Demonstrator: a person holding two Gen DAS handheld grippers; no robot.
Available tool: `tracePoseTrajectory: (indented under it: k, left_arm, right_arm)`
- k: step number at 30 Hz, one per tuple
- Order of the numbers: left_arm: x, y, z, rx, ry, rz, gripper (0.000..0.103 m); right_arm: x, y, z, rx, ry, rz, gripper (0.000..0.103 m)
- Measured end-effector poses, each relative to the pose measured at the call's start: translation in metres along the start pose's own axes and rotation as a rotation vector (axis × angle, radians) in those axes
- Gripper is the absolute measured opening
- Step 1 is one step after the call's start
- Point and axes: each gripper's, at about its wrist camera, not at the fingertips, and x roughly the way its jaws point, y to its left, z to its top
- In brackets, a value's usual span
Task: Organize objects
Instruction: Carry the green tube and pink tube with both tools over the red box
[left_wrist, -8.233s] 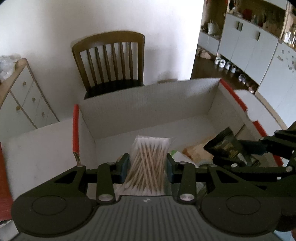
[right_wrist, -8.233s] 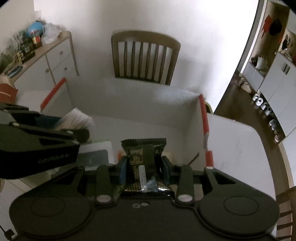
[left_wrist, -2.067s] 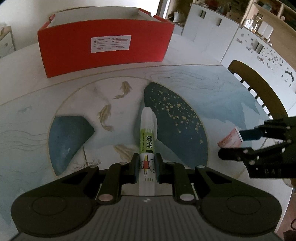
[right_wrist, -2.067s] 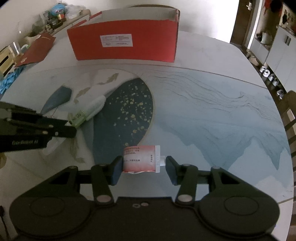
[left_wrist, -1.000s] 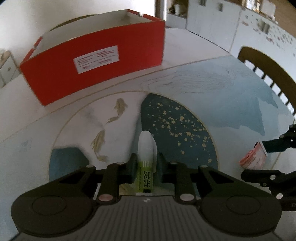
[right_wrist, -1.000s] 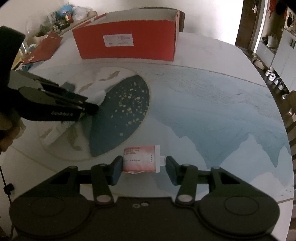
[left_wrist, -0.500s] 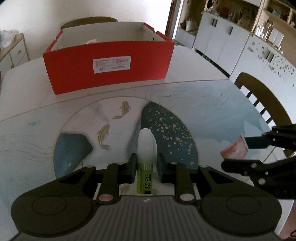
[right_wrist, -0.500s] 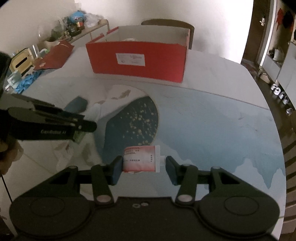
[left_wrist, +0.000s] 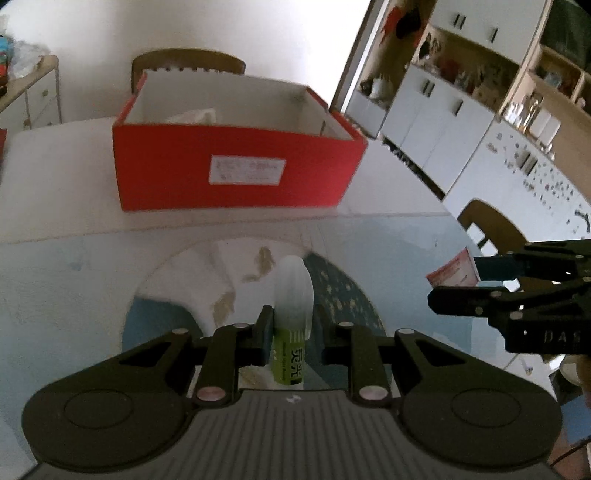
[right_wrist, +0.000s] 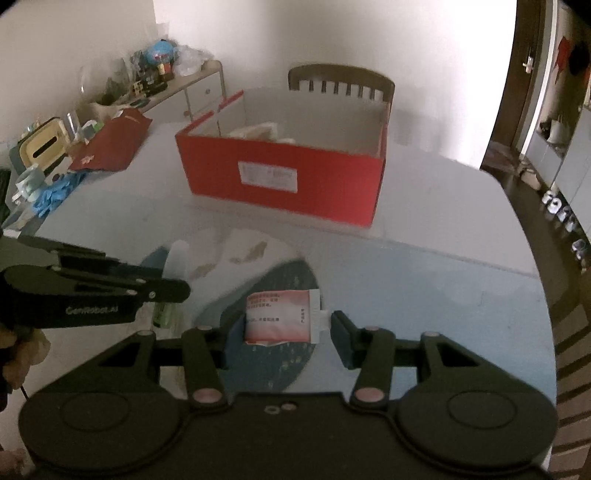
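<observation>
Much of the red box's (left_wrist: 236, 173) inside is hidden behind its front wall; only pale, crumpled contents (right_wrist: 258, 131) peek over the rim, too blurred to name. The printing on the box's white label (left_wrist: 246, 170) cannot be read. In the left wrist view the lower end of the glue stick (left_wrist: 291, 332) is cut off by the gripper body, and the right gripper (left_wrist: 476, 280) enters from the right edge with most of its frame out of the picture.

The left gripper (left_wrist: 293, 334) is closed narrowly on the glue stick — a green-labelled tube with a translucent white cap pointing up the frame, held clear of the table (left_wrist: 55, 258). In the right wrist view the same tube (right_wrist: 173, 266) shows only in part at centre left, behind the left gripper's dark fingers (right_wrist: 110, 284).

The right gripper (right_wrist: 286, 328) carries a small red-and-white sachet (right_wrist: 280, 315) with fine print too small to make out. Its left edge sits against the left pad, while a small gap seems to show between its crimped right edge and the right pad — yet the sachet hangs above the table, so it is gripped.

The box stands in the upper middle of both views, on the white part of the table beyond the blue painted pattern, with a wooden chair (right_wrist: 341, 83) behind it.
</observation>
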Motion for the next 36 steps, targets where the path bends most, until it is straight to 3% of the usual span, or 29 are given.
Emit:
tracePoseTrajectory:
  k: [11, 25, 36]
  left_arm:
    - [-0.014, 0.02, 0.059, 0.026, -0.1, -0.052, 0.017]
    - [-0.036, 0.031, 0.184, 0.099, -0.269, -0.054, 0.017]
    - [0.027, 0.06, 0.226, 0.026, -0.208, -0.05, 0.017]
  right_arm:
    - [0.006, -0.004, 0.059, -0.092, -0.064, -0.051, 0.049]
    - [0.036, -0.012, 0.145, -0.116, -0.152, -0.122, 0.049]
    - [0.105, -0.015, 0.169, -0.082, -0.078, -0.17, 0.049]
